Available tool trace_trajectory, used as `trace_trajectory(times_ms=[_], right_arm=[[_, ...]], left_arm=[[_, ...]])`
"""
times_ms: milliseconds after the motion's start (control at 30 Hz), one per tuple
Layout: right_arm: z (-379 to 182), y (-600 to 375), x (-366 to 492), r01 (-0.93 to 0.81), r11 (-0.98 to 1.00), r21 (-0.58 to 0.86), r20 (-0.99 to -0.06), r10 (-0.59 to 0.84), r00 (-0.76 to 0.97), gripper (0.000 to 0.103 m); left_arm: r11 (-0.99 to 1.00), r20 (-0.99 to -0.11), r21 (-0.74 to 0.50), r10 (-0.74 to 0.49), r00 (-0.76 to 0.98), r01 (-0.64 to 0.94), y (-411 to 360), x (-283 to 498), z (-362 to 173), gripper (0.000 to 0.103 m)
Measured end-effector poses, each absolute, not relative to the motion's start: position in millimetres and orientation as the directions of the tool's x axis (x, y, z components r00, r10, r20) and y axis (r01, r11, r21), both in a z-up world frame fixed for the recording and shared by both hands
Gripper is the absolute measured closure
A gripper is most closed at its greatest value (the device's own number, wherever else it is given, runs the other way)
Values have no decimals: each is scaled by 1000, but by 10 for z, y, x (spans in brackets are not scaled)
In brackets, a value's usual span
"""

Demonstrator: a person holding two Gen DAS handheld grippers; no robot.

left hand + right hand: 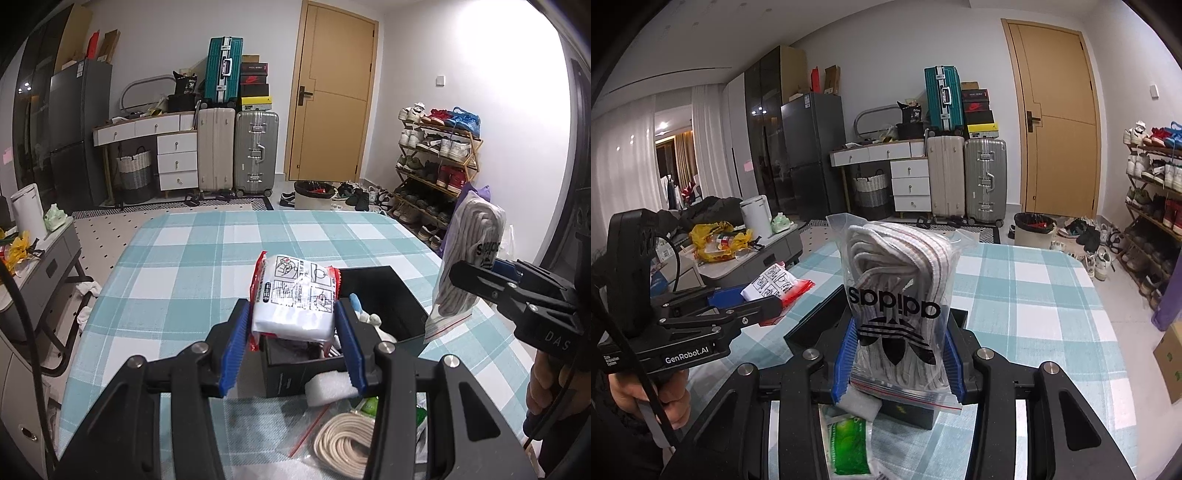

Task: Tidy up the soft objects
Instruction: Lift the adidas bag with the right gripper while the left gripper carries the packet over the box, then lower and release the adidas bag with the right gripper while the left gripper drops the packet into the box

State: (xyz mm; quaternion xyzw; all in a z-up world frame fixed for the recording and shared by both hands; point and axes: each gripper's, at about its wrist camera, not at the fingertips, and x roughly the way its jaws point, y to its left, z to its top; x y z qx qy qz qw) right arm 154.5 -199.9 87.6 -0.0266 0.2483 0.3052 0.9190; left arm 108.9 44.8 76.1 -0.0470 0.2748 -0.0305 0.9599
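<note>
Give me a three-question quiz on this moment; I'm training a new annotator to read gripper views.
1. True or false: the left gripper is shut on a white packet with red edges.
2. Multiple choice: what is inside the clear zip bag that the right gripper clamps? A) coiled white laces B) green sponge C) foam block
3. Fill in: both items are held above an open black ____ on the checked tablecloth.

Key: 1 true; 2 A; 3 box
</note>
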Motion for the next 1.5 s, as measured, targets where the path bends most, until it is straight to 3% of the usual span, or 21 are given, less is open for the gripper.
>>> trace_trajectory(times_ms=[800, 1133, 1500], right_arm=[[572, -1658, 1976, -586, 810, 26, -563, 496, 661, 61], [472, -1592, 2150, -592, 804, 56, -573, 512, 640, 61], [246, -1440, 2287, -612, 791, 17, -641, 478, 601, 61]], left_arm=[[997, -587, -60, -72, 806, 45, 275, 1562, 436, 57], [996, -610, -70, -87, 788, 56, 252, 1658, 304, 57], [996, -613, 10, -63, 788, 87, 101, 1660, 230, 57]])
